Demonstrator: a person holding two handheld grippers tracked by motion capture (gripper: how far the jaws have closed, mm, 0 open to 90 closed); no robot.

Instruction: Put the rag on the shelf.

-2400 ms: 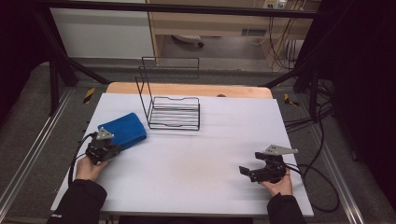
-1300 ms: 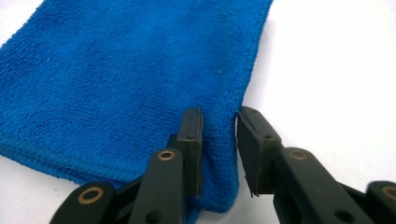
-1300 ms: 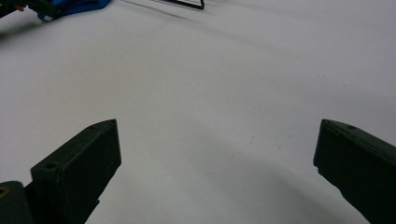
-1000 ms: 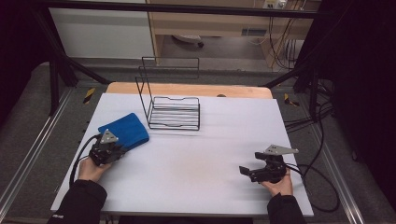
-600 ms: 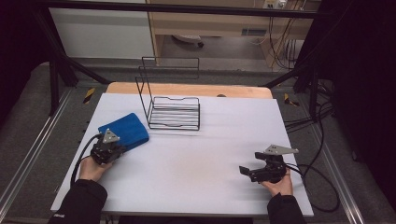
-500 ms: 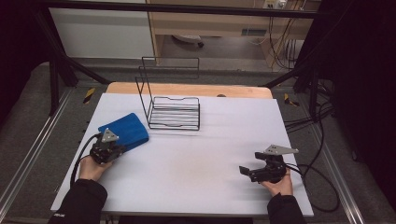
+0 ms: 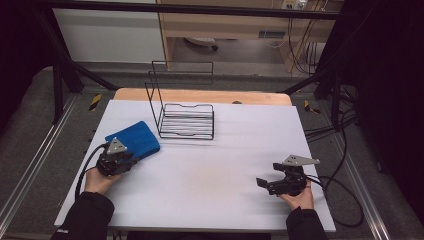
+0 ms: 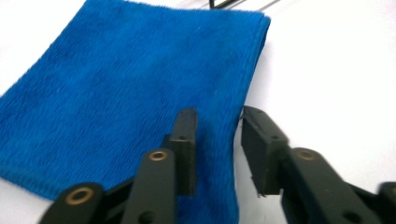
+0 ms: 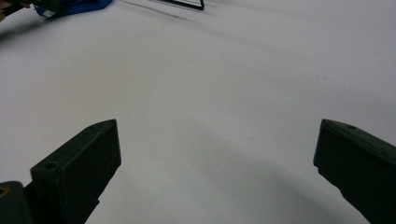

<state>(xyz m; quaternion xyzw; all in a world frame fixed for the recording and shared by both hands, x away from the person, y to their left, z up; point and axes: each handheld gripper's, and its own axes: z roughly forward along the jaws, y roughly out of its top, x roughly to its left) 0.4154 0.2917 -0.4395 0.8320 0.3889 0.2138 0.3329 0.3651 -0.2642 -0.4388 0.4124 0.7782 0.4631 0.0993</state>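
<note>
Blue towel (image 8: pixel 121 88) beside wire rack (image 7: pixel 186 120), edge between just-opening left hand-held gripper (image 8: pixel 217 140) jaws, ungripped; right hand-held gripper (image 9: pixel 215 172) wide, idle; could snag, drag towel

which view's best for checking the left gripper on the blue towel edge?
The left gripper view: the left gripper has its jaws astride the long edge of the blue towel, a gap showing between the pads; they have just been opening. The high view shows the towel's whole outline, the gripper covering its near corner. The right gripper view catches a far sliver.
</note>
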